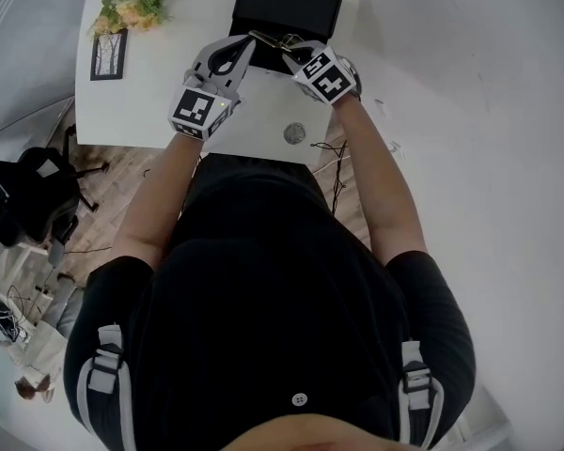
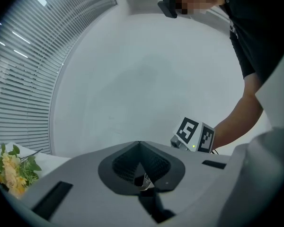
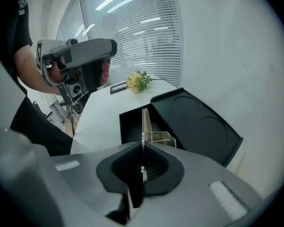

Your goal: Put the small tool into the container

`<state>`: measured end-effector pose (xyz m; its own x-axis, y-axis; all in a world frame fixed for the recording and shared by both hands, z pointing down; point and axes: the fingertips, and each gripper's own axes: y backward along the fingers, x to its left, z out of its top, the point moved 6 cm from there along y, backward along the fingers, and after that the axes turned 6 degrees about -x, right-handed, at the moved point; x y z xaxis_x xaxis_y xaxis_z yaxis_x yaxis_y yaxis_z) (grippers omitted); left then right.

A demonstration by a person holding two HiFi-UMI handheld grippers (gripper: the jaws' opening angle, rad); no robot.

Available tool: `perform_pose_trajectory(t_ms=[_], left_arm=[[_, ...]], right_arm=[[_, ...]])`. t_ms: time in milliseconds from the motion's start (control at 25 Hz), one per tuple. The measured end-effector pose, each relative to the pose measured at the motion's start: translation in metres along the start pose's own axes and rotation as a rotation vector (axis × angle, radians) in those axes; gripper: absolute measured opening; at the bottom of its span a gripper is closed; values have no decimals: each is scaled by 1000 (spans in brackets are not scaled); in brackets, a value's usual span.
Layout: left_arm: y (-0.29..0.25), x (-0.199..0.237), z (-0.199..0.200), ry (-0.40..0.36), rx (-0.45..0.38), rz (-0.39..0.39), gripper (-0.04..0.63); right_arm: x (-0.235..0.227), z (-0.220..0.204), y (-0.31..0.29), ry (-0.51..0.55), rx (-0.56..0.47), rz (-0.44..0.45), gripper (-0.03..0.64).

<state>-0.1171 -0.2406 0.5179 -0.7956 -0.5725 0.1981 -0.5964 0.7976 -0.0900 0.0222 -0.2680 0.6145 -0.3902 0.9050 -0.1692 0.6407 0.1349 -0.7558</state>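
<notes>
The small tool (image 3: 143, 126) is a thin, pale metal piece. It stands up on its edge out of my right gripper (image 3: 141, 161), whose two jaws are pressed together on its lower end. In the right gripper view the tool rises in front of the open mouth of the black container (image 3: 131, 123). In the head view it lies over the near edge of this container. I cannot tell if it touches the box.

The lid (image 3: 194, 122) of the container is open and leans away to the right side. The box stands on the white table (image 3: 99, 119), near its far edge.

My left gripper (image 2: 141, 164) is just beside the right one, on its left, and points almost level. Its jaws are closed together. A small shiny bit shows between the pads, but I cannot tell what it is.

Further out, a bunch of yellow flowers (image 1: 132, 7) lies at the far left corner of the table, with a dark picture frame (image 1: 108, 54) just beside it. A small round grey disc (image 1: 294, 133) sits on the table near my body.
</notes>
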Motion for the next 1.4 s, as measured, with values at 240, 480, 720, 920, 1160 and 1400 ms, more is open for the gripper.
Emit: perform_pose_trajectory(t_ms=[240,480,720,920,1160,1400], left_arm=[[-6,4,-9,-4,4,2,7],[-10,9,-13,-3,21,8,7],[-13,14,-15,-8,21,19,6],[-14,17,-19,-14,40,24,6],[-16,17,-19,-11,42,17,7],[-16,18,-18,-10,40,19,7]], right_arm=[[-2,-7,-21,15,68,60,14],[-5,-5,-35,16,94,91,14],[-9,-5,-49,21,112,102,17],[-6,-4,-54,40,139,91,25],[-11,-4,-58,51,143,77,40],[-16,-3,-59,118,157,22,94]])
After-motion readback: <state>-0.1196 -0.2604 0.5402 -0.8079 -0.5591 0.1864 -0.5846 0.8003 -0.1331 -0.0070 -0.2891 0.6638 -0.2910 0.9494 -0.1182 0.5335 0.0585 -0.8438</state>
